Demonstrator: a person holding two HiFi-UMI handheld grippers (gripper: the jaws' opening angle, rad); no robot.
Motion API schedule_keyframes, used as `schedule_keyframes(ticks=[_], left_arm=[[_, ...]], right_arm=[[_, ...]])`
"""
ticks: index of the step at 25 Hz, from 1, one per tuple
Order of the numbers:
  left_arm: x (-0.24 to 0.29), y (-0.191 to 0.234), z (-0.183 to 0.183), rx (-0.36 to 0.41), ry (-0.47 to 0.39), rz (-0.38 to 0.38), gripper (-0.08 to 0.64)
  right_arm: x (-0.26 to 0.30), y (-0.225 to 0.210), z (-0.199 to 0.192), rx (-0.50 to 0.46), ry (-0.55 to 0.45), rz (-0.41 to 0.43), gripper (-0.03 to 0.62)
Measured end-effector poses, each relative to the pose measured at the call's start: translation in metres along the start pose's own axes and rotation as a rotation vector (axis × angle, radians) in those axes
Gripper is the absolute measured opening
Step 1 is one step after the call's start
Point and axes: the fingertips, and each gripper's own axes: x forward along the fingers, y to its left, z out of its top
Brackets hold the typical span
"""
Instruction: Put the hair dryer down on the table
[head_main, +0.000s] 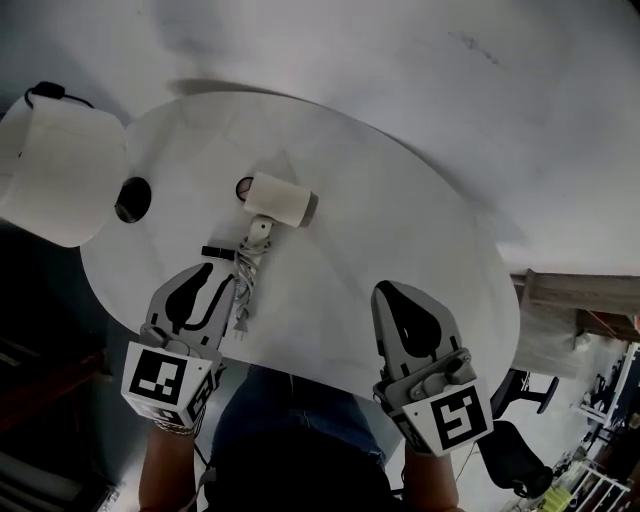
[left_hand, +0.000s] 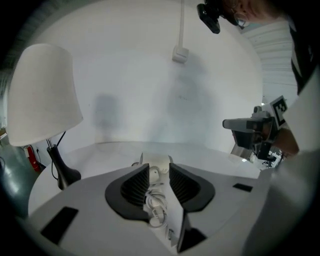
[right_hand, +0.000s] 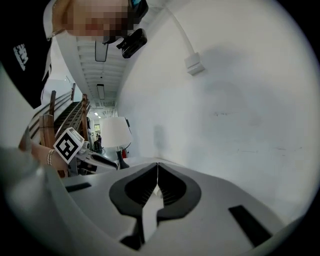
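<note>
A: Starting at the left, why does the lamp (head_main: 60, 170) sit there?
B: It stands at the table's (head_main: 400, 230) left edge, shade overhanging the rim and dark base (head_main: 132, 198) on the top, apart from the work

A: And the left gripper (head_main: 200, 275)?
B: Its jaws stand apart, clamped on nothing. Its own view looks through the gap at the bundled cord (head_main: 245, 280), but the head view shows the cord lying on the table just beside the tips, not between the pads. To me that reads as a hand with no grip, hanging clear

A: So the hair dryer (head_main: 280, 198) is down?
B: It lies on its side near the table's middle, beyond the cord, handle towards the person, and neither tool touches it. The placing looks done

A: The right gripper (head_main: 392, 295)?
B: Its jaws are together, tips meeting, nothing in them. It hovers over bare table well right of the dryer, and I judge it idle

A: What can't you make out?
B: A small dark strip (head_main: 215, 251) beside the handle, which I can't name. The dryer's nozzle end is only a dark blur, the left jaws hide most of its body in that gripper's view, and the clutter past the table's right edge is too small to read
</note>
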Motion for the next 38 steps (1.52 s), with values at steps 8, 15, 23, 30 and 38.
schedule_keyframes(ticks=[8,15,23,30,38], left_arm=[[-0.037,-0.004,0.039,0.022,-0.119,-0.04,0.109],[-0.069,-0.005,0.068,0.023,-0.216,-0.081,0.089],[-0.099,-0.006,0.092,0.042,-0.293,-0.115,0.072],[-0.121,-0.005,0.106,0.048,-0.329,-0.14,0.049],[-0.139,0.007,0.12,0.066,-0.373,-0.135,0.034]], right_arm=[[-0.015,0.028,0.033,-0.06,-0.061,-0.008,0.018],[-0.027,0.048,0.057,-0.098,-0.111,-0.035,0.017],[-0.041,0.061,0.075,-0.123,-0.165,-0.079,0.018],[-0.051,0.064,0.094,-0.154,-0.192,-0.117,0.017],[-0.058,0.067,0.105,-0.172,-0.21,-0.146,0.018]])
